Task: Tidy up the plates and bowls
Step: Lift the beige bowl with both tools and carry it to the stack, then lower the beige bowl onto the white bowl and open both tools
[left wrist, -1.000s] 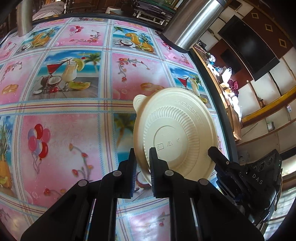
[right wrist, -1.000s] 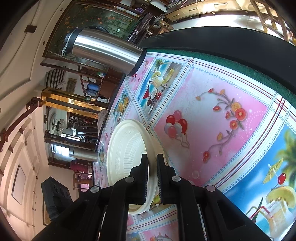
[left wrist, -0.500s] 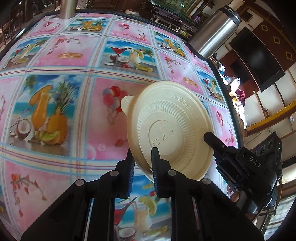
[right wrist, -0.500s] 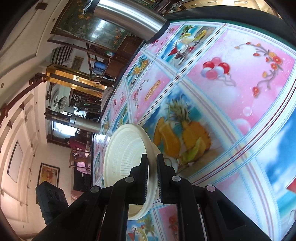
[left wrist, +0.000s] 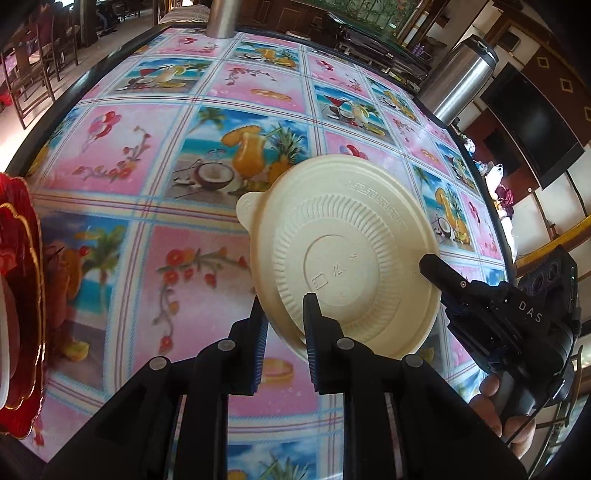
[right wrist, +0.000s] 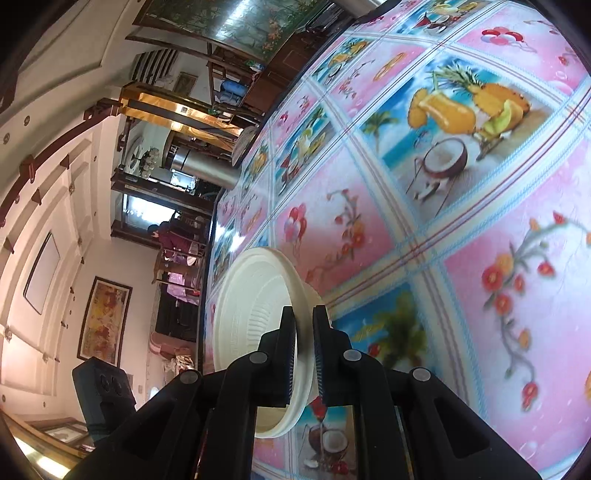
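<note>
Table [left wrist: 122, 258] covered by pink-and-blue tropical-print cloth; fills both views. Steel flask [left wrist: 458, 85] at far right edge of table, second steel cylinder [left wrist: 221, 16] at far edge. Red gold-rimmed plates [left wrist: 18, 295] stacked at left edge of left wrist view.

Cream bowl [left wrist: 351, 258] held clear above cloth, tilted, underside toward left camera, tab handle up-left.

Left gripper [left wrist: 284, 317] reaches from below; jaws pinch bowl's near rim. Right gripper [right wrist: 303, 332] comes in from bowl's opposite side, fingers level, jaws pinching that rim; its black finger [left wrist: 439, 273] meets the bowl's right edge in left view.
</note>
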